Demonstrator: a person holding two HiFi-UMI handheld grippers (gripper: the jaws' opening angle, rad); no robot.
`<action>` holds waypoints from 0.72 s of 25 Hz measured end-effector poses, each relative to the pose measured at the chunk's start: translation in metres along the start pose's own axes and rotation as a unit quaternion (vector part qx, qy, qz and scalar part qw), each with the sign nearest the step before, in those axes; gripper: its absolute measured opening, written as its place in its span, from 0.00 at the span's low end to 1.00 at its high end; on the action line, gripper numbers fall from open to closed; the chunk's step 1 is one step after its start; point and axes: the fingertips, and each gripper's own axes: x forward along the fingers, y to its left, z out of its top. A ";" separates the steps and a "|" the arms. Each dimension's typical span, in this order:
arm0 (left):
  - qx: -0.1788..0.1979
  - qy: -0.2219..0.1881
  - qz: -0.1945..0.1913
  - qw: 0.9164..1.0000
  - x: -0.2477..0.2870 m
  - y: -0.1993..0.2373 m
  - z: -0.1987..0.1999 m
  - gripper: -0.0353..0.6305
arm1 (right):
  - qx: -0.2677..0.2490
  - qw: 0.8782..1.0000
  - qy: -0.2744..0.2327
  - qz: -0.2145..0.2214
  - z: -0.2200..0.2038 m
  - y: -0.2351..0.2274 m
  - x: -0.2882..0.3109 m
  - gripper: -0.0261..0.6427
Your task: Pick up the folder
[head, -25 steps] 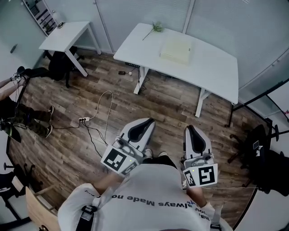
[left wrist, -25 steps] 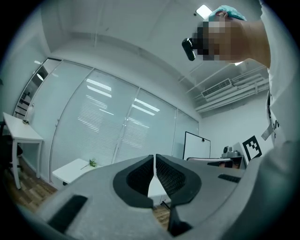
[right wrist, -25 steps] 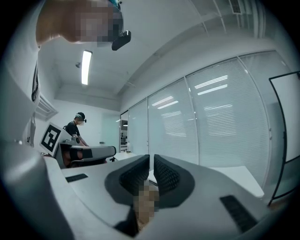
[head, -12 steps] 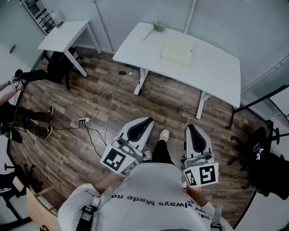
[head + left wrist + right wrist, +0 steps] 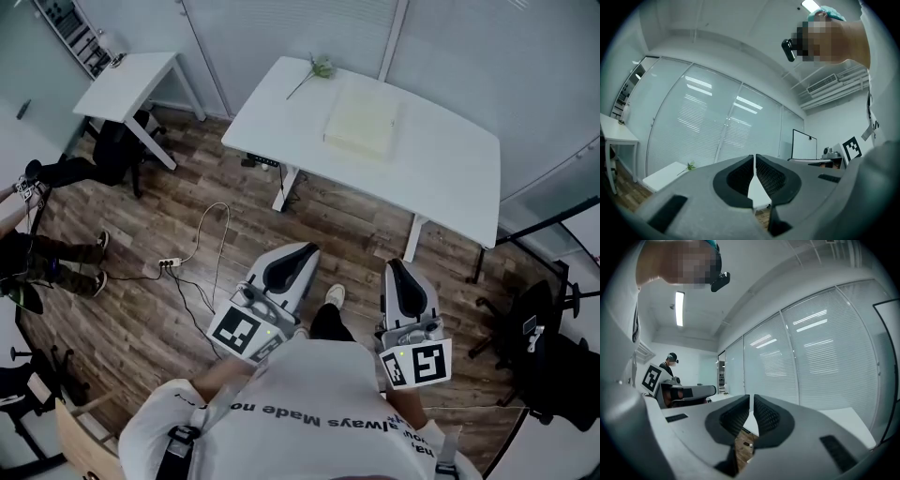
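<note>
Jaws of my left gripper [image 5: 302, 253] and right gripper [image 5: 395, 270] are clenched, empty. Pale yellow flat folder [image 5: 364, 120] lies on the white table [image 5: 450, 169], well ahead. Arriving closed would shove it, not grip.

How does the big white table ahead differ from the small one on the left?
The big table is wider and carries the pale folder and a green sprig; the small table carries neither. The big table stands straight ahead, the small table off left. Both are white.
</note>
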 end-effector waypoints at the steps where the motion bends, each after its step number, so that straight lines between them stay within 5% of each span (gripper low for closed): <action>1: 0.001 0.001 0.000 1.000 0.011 0.004 0.000 0.09 | 0.001 1.000 0.000 0.001 0.000 -0.008 0.007 0.08; 18: 0.011 -0.002 0.010 1.000 0.164 0.037 0.003 0.09 | 0.002 1.000 0.002 0.008 0.016 -0.140 0.086 0.08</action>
